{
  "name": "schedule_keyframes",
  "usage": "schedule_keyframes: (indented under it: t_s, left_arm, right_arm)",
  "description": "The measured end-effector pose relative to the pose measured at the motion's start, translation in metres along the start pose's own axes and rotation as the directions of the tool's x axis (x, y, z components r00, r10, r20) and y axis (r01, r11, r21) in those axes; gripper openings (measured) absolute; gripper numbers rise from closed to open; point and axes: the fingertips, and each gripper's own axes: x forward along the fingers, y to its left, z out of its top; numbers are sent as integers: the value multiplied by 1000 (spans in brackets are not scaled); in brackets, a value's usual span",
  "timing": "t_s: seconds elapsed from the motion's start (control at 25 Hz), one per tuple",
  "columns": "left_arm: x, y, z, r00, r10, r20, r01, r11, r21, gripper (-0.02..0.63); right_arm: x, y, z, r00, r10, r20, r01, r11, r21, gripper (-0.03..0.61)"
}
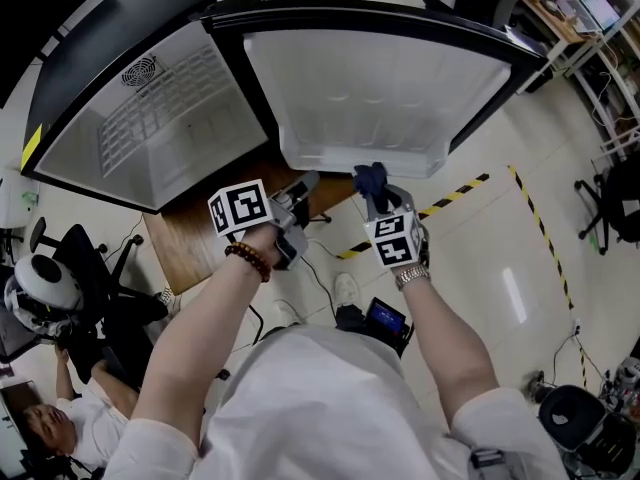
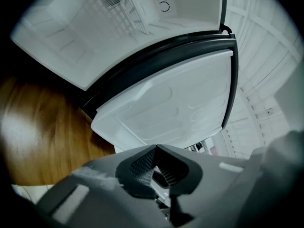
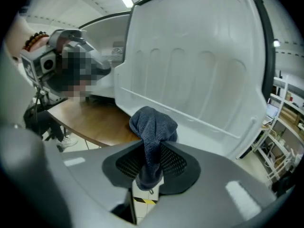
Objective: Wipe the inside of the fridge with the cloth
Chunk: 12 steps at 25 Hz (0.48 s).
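A small fridge stands open on a wooden table: its white inside with a wire shelf is at the left, its open door with a white liner at the right. My right gripper is shut on a dark blue cloth, bunched above the jaws, just in front of the door's lower shelf rim. My left gripper is shut and empty, over the table before the fridge; its view shows the door liner and the inside.
Yellow-black tape marks the pale floor at the right. A person sits by a black chair at the lower left. Desks and shelving stand at the far right. A cable runs on the floor below the table.
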Motion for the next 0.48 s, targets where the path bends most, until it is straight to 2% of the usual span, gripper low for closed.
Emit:
schedule_keyframes:
  t_s: [0.2, 0.48]
  left_arm:
    - [-20, 6, 11, 999, 11, 35, -11, 1000, 0, 3]
    - [-53, 16, 28, 995, 30, 97, -29, 1000, -8, 3]
  right_arm:
    - [10, 63, 27, 989, 142, 35, -139, 988, -64, 84]
    - [5, 97, 95, 969, 186, 162, -177, 982, -65, 83]
